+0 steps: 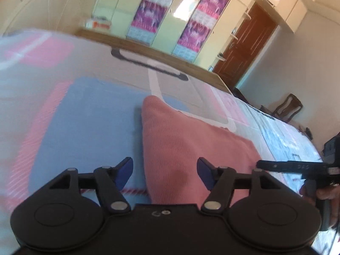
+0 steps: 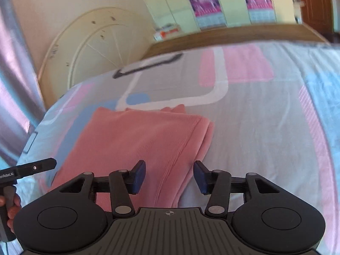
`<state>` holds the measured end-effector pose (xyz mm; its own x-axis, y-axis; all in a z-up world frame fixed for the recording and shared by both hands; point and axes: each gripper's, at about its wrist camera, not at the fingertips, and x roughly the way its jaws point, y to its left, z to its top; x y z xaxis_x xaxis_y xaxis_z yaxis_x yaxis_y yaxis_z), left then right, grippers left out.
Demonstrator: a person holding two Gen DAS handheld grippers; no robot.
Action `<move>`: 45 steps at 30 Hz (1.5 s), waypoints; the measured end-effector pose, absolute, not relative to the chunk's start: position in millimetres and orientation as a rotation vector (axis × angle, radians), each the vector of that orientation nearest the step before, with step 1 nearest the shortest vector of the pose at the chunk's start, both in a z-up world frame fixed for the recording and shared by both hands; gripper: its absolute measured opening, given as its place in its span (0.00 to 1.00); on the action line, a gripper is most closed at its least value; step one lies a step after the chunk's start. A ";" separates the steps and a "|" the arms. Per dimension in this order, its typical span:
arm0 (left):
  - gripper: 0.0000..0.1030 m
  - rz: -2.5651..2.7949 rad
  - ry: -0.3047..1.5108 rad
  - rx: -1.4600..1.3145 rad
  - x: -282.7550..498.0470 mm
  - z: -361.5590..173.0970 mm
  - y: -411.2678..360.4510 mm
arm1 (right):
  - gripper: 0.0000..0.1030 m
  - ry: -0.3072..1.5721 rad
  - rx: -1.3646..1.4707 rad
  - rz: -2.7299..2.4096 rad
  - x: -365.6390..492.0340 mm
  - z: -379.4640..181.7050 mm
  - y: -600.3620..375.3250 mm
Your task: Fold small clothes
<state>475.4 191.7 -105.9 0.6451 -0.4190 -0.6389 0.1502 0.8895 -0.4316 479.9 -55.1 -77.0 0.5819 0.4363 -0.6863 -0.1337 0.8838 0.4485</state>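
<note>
Your left gripper (image 1: 165, 174) points down at the near edge of the pink cloth (image 1: 180, 144), its blue pads (image 1: 124, 173) spread apart with the fabric lying below the gap and neither pad pressing on it. Your right gripper (image 2: 169, 176) likewise has its pads (image 2: 138, 177) apart, over the cloth's (image 2: 138, 140) near right edge, nothing clamped. The cloth lies folded on the bed (image 2: 255, 127), a layered edge showing along its right side in the right wrist view. The bedspread is grey with pink, blue and white shapes. Each view catches the other gripper at its margin, with part of the hand (image 2: 9, 208) on its handle. Behind the bed stand a wardrobe (image 1: 170, 21) and a brown door (image 1: 244, 46); a chair (image 1: 289, 108) stands by the wall.
</note>
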 end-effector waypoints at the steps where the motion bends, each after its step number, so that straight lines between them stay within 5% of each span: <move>1: 0.60 -0.363 0.843 -0.387 489.5 -112.0 190.0 | 0.48 0.905 0.399 0.331 488.3 -80.7 -56.0; 5: 0.51 -0.398 0.877 -0.372 523.0 -134.8 181.1 | 0.42 0.944 0.522 0.319 518.4 -97.8 -64.0; 6: 0.44 -0.410 0.807 -0.337 516.2 -134.2 180.3 | 0.08 0.917 0.510 0.338 520.4 -96.8 -61.6; 8: 0.40 -0.433 0.612 -0.231 487.3 -128.3 175.4 | 0.09 0.813 0.375 0.370 510.7 -82.9 -58.7; 11: 0.43 -0.376 0.649 -0.168 476.7 -143.4 171.1 | 0.09 0.744 0.170 0.357 502.6 -82.3 -43.6; 15: 0.72 -0.318 0.734 -0.299 485.2 -143.7 193.3 | 0.12 0.844 0.190 0.303 512.3 -100.5 -49.0; 16: 0.71 -0.303 0.711 -0.271 482.7 -136.5 195.9 | 0.14 0.848 0.197 0.289 511.7 -95.4 -50.1; 18: 0.49 -0.300 0.682 -0.210 473.0 -118.1 201.2 | 0.16 0.797 0.164 0.245 500.5 -77.9 -50.5; 20: 0.37 -0.351 0.682 -0.196 462.0 -101.3 200.1 | 0.16 0.747 0.163 0.282 481.9 -61.0 -49.3; 26: 0.35 -0.429 0.805 0.056 435.4 -113.2 140.3 | 0.16 0.859 -0.041 0.368 445.2 -73.6 -14.9; 38: 0.33 -0.280 0.744 0.025 367.5 -85.0 135.8 | 0.18 0.807 -0.087 0.430 372.0 -50.1 -1.9; 45: 0.30 -0.225 0.864 0.079 345.7 -109.5 115.8 | 0.18 0.884 -0.224 0.384 358.0 -87.8 13.5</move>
<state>345.7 115.8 -109.5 0.6275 -0.1643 -0.7611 0.2279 0.9734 -0.0223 358.0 13.5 -87.8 0.5726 0.2331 -0.7860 -0.4151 0.9092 -0.0327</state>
